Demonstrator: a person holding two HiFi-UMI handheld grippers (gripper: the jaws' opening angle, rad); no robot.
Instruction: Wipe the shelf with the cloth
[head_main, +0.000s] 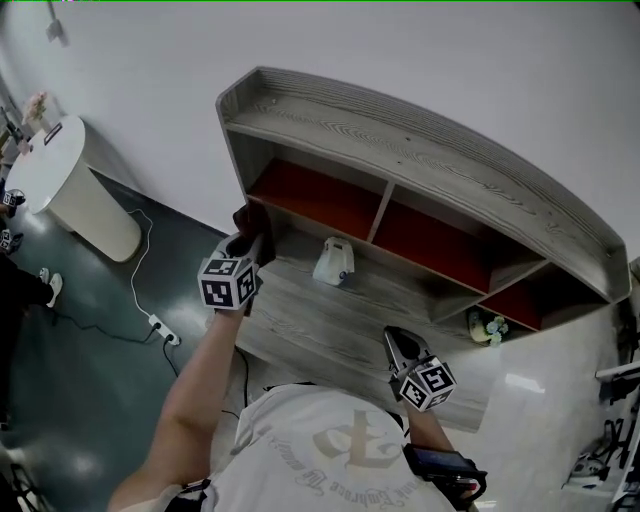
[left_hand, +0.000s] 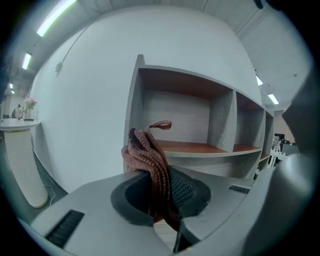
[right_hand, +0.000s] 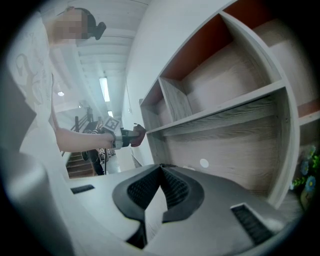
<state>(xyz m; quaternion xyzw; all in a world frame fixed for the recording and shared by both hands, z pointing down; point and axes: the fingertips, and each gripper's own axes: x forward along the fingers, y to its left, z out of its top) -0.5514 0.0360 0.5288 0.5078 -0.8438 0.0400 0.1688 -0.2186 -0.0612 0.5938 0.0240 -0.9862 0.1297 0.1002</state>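
cloth (left_hand: 150, 160) pinched in left tool (left_hand: 159, 192), beside shelf (left_hand: 200, 148)

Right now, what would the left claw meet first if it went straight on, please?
Likely the leftmost compartment of the shelf: the left claw, shut on the cloth, points into it, so the cloth would touch first; depth is unclear.

White gold-printed T-shirt (head_main: 330, 450); grey tongs (right_hand: 161, 170) bearing black-and-white marker cubes (head_main: 230, 282).
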